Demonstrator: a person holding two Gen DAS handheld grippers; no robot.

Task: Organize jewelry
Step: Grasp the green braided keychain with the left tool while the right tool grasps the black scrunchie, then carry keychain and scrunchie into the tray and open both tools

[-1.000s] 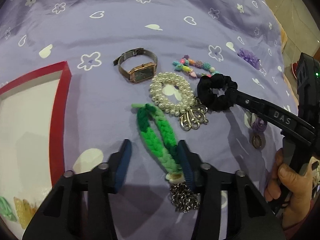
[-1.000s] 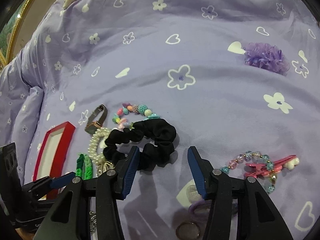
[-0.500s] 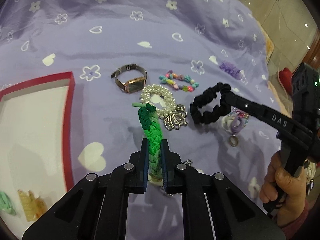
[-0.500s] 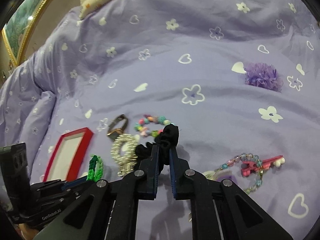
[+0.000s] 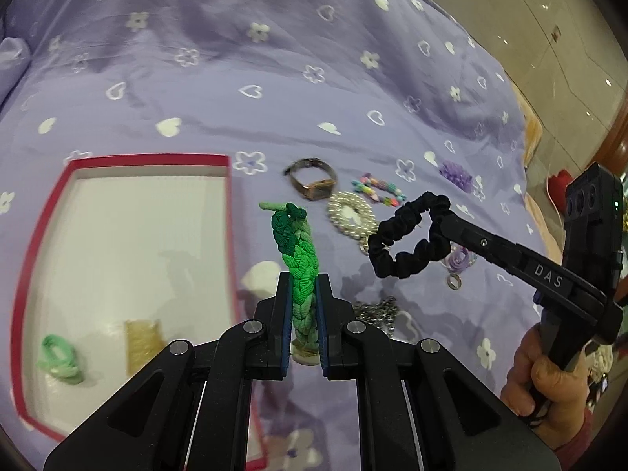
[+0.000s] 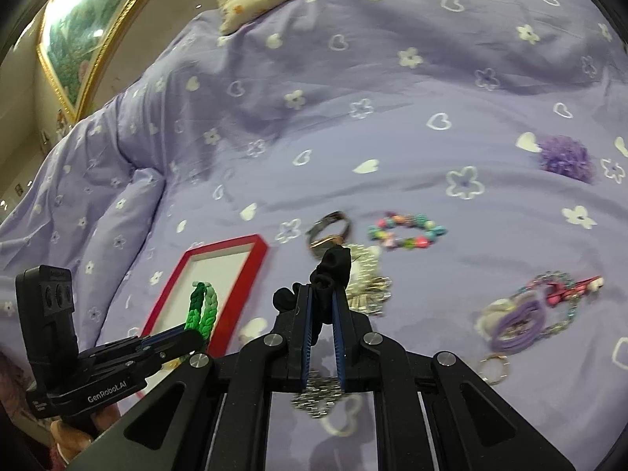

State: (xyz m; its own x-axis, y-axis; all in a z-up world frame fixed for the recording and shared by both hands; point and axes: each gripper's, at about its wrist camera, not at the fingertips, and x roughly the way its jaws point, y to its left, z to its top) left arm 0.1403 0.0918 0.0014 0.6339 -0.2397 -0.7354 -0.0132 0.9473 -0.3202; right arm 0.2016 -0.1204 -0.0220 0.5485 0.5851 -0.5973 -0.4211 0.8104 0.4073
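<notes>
- Jewelry lies scattered on the bedspread (image 5: pixel 298 90).
- Red tray (image 5: pixel 231 235) left of it, holding a green tie (image 5: pixel 59 357).
- Left gripper (image 5: pixel 302 314) clamps the green braid (image 5: pixel 296 251), lifted beside the tray.
- Right gripper (image 6: pixel 322 310) clamps the black scrunchie (image 5: pixel 408 235).
- Watch (image 5: pixel 314 182), pearls (image 5: pixel 349 216), beads (image 5: pixel 376 190) lie beyond.

Both tools closed, lifting the green braid (image 5: pixel 300 259) and black scrunchie (image 5: pixel 408 235).

Matt braided green cord bracelet (image 5: pixel 298 259), black cloth scrunchie (image 5: pixel 408 235) (crinkled), glossy pearls (image 5: pixel 349 216)
</notes>
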